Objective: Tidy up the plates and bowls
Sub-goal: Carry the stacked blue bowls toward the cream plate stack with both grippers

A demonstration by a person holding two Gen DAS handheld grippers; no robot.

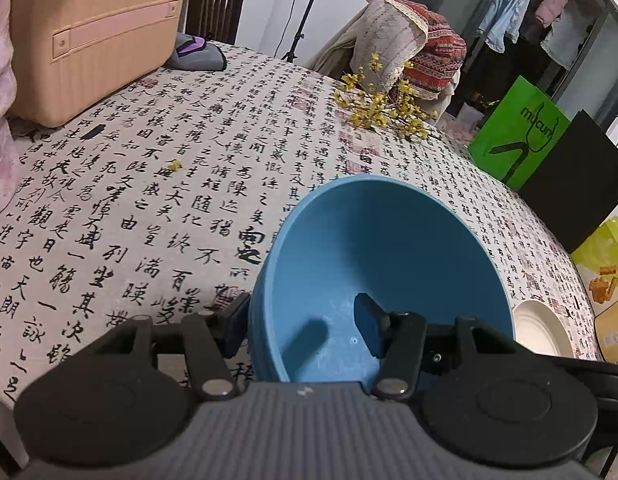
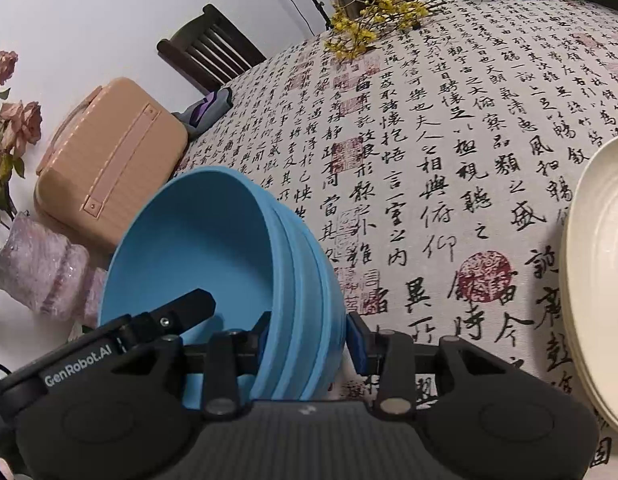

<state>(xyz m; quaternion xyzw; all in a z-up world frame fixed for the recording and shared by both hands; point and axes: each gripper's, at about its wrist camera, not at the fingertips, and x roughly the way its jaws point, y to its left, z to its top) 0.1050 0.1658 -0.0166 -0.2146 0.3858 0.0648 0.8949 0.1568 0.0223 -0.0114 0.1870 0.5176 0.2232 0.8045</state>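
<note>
Both grippers clamp the blue bowls [image 1: 383, 276], a nested stack held tilted above the surface [image 1: 157, 184]. The left gripper [image 1: 305, 330] pinches one side of the rim, one finger inside, one outside; the right gripper [image 2: 309, 346] pinches the opposite side the same way. The cream plates [image 2: 601, 264] lie to the right of the right gripper. Recommended: keep both hands level with each other, hold the clamping force even so the nested bowls do not slip apart, and lower squarely.
</note>
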